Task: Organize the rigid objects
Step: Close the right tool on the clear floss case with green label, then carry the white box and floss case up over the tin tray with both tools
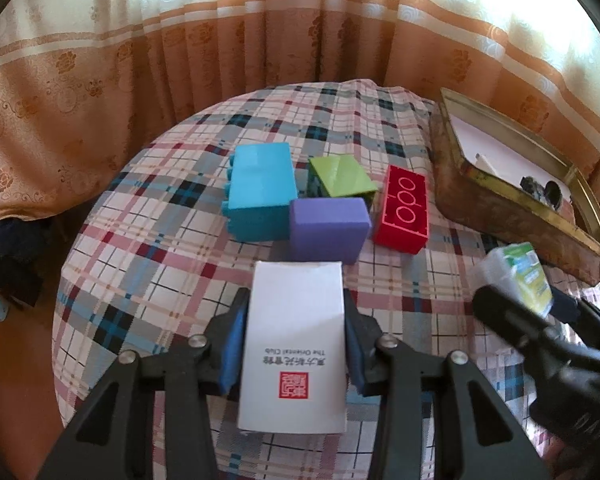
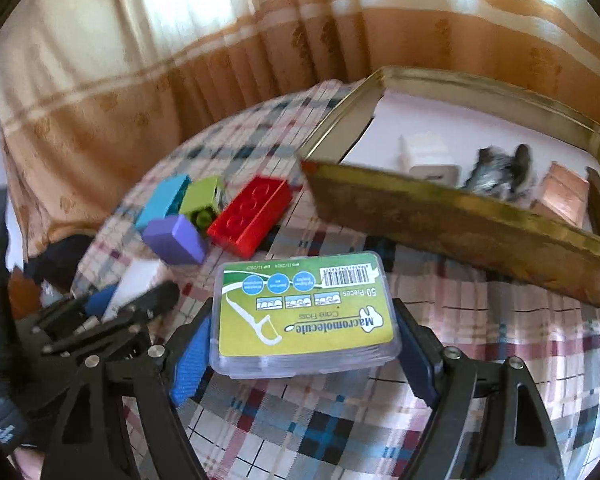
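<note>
On the plaid-covered table, a white card box is pinched between the blue pads of the left gripper, near the purple block. To the right, a floss pick case is clamped across its width by the right gripper, just short of the open tin. Carrying to the tin is judged to be the step in hand; lifting over its near wall is called for next.
</note>
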Available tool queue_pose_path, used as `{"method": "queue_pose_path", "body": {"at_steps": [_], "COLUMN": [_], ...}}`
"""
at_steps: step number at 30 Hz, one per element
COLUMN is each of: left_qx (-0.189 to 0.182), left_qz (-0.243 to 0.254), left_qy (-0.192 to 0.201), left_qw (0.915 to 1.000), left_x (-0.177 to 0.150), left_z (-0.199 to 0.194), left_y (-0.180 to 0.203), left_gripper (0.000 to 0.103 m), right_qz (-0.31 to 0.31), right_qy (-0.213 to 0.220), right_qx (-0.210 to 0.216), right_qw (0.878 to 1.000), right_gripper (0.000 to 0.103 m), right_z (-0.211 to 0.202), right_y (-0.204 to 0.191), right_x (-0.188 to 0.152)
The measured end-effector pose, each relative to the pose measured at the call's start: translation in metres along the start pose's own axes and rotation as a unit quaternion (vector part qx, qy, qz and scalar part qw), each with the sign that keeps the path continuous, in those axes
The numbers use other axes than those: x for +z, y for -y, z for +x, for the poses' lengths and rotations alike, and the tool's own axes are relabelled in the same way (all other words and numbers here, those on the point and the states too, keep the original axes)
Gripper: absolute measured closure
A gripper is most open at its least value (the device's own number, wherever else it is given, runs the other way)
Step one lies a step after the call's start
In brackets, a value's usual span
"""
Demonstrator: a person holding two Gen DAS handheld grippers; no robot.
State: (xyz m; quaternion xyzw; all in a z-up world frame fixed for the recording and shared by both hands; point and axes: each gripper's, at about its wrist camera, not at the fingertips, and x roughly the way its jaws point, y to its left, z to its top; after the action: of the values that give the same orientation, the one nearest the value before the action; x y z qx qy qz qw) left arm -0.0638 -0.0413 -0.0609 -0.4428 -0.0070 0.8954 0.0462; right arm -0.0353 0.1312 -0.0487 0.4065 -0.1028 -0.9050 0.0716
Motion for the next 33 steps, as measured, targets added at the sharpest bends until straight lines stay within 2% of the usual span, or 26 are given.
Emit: {"method": "queue_pose_path", "body": {"at_steps": [8,17,24,33], "left_qx": [-0.008,-0.015,-0.02,-0.033], "left_qz": [-0.009,0.006,0.017,0.023], "left_qy": [0.0,0.002,0.012,0.019], "left_qw": [0.9999,0.9999,0.9996,0.999], "left_x": [0.001,-0.001,-0.001,0.0], "left_z": [-0.001,-0.004,-0.007,-0.011], "left_y": [0.001,0.016,0.024,0.032], "left_gripper": [0.061,0.061,0.061,0.062], "right_qz": [0.06,0.062,0.073,0.081], "right_qy": [0.03,0.033,0.069,0.077], "right_qx": [0.011,0.02,0.025,0.024], "right_qw": [0.998,0.997,0.995,0.993], "right_gripper": [0.02,0.02,0.02,0.02], "right_z": [-0.01,-0.009,-0.023,-0.027], "right_y": [0.022,0.024,0.029,0.033], "right_x": [-0.001,0.0,-0.004,-0.005]}}
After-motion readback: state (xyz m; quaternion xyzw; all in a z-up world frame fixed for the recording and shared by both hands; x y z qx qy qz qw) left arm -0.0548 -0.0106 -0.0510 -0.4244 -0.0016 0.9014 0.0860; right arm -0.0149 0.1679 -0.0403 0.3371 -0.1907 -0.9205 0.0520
